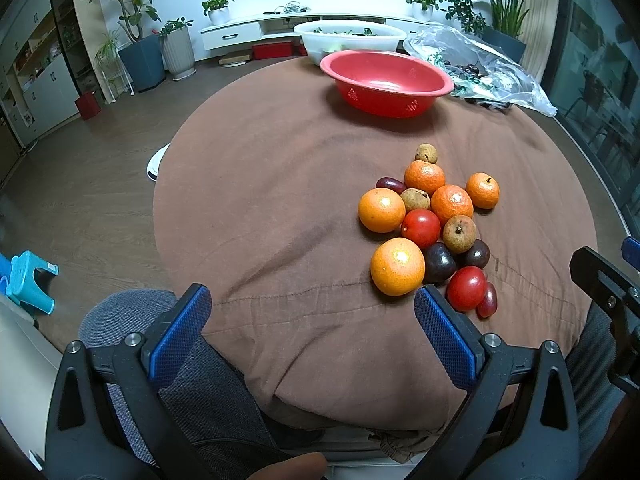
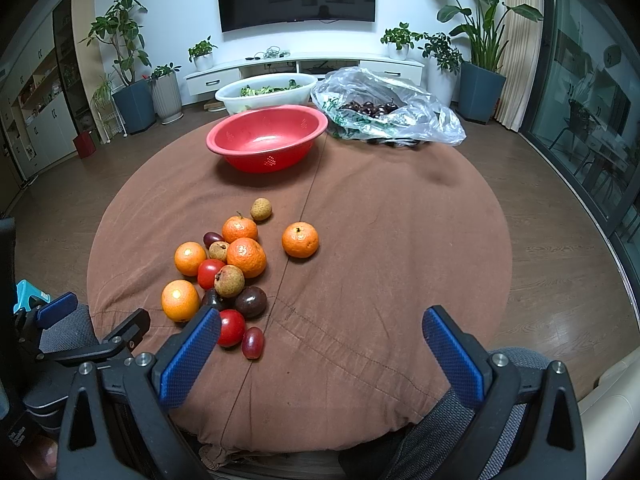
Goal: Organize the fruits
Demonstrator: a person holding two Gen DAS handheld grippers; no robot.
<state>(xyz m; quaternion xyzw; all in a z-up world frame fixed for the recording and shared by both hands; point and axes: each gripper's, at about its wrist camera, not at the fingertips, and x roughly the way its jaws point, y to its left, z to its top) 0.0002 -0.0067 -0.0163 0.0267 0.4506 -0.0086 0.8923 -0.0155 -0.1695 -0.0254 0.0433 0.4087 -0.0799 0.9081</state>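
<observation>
Both tools, left (image 1: 312, 312) and right (image 2: 322, 334), hang spread and empty at the desk's (image 2: 400, 240) near edge. The fruits (image 2: 224, 276) lie heaped near it, the red bowl (image 2: 267, 138) empty toward the far edge, likely awaiting them.

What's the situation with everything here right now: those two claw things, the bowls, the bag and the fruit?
Left gripper: open, empty, low over the table's near edge.
Right gripper: open, empty.
Red colander bowl: upright, empty.
White basin: upright, holds leafy greens.
Plastic bag: open, lying on the table, dark cherries inside.
Fruit pile: loose on the brown cloth, unsorted.
Lone mandarin: apart from the pile.
</observation>
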